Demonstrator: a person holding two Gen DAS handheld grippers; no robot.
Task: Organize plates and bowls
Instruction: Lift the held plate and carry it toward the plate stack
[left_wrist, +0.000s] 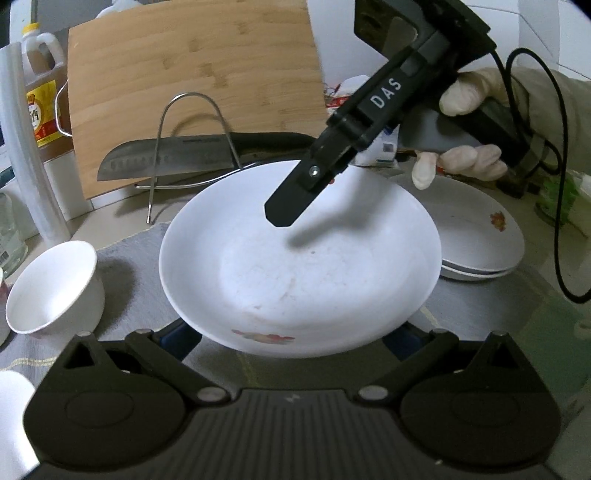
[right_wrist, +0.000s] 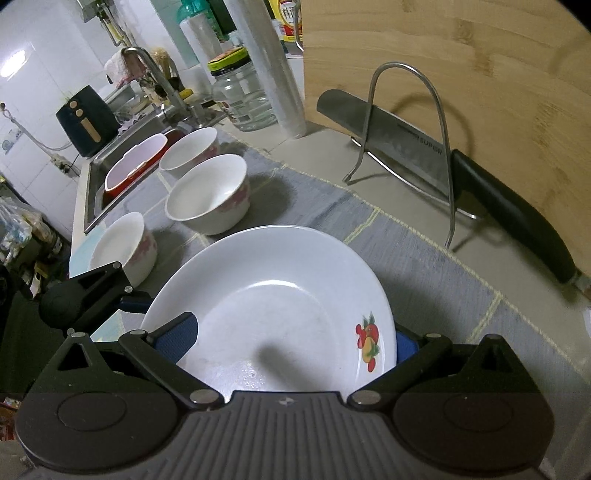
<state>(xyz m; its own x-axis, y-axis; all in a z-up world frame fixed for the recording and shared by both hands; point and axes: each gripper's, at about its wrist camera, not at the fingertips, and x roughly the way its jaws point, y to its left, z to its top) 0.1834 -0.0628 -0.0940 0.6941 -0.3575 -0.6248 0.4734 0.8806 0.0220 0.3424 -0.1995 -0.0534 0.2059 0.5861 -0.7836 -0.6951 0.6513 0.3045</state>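
Over the grey mat (right_wrist: 424, 236), white plate (left_wrist: 299, 258) between both grippers' spread jaws, grip unclear.

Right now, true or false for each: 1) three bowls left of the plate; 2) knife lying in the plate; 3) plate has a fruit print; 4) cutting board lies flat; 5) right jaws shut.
1) Three bowls stand left of the plate: true.
2) The knife lies in the plate: false. The knife rests across the wire rack, off the plate.
3) The plate has a fruit print: true.
4) The cutting board lies flat: false. The cutting board stands upright behind the rack.
5) The right gripper has its jaws shut: false. They are spread wide, either side of the plate's rim.
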